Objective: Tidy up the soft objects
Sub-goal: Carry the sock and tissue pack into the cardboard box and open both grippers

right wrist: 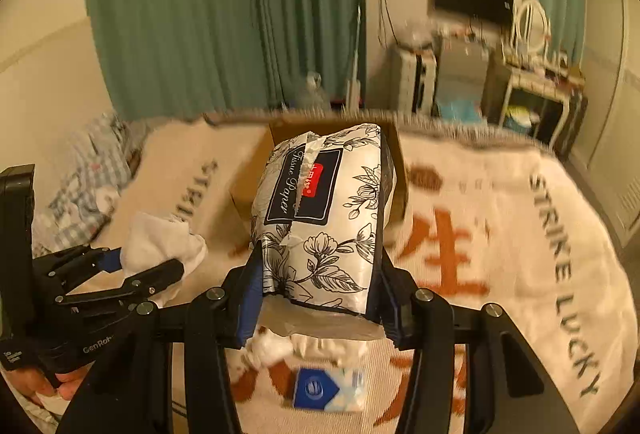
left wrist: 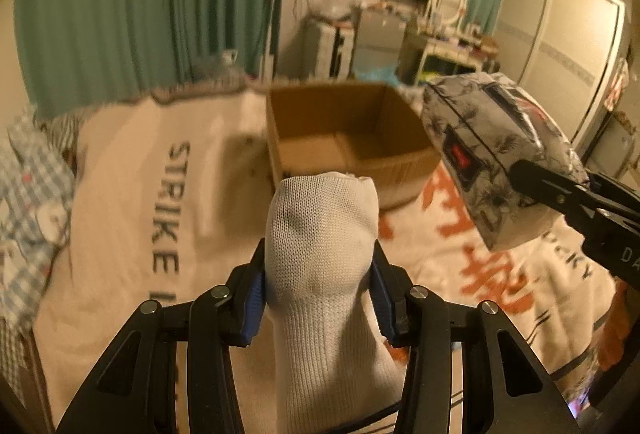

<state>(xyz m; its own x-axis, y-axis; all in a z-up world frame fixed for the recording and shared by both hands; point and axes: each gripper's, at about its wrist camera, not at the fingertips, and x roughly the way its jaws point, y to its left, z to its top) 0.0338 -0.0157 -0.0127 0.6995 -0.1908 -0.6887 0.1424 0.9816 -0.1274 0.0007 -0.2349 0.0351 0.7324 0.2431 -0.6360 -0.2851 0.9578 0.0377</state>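
My left gripper [left wrist: 320, 274] is shut on a white sock [left wrist: 324, 234], which stands up between the blue pads and hangs below them, held above the bed. My right gripper [right wrist: 318, 274] is shut on a floral tissue-paper pack [right wrist: 324, 202], also lifted off the blanket. In the left wrist view the pack [left wrist: 480, 138] hangs at the right with the right gripper [left wrist: 560, 186] clamped on it. In the right wrist view the left gripper [right wrist: 148, 266] and the sock [right wrist: 164, 242] show at the left. An open cardboard box [left wrist: 348, 130] sits on the bed beyond both grippers, and it looks empty.
A cream blanket [right wrist: 480, 234] with orange and dark lettering covers the bed. Below the right gripper lie a small blue tissue packet [right wrist: 328, 390] and a white cloth [right wrist: 272, 348]. Checked bedding [left wrist: 28, 194] lies at the left edge. Green curtains and furniture stand beyond the bed.
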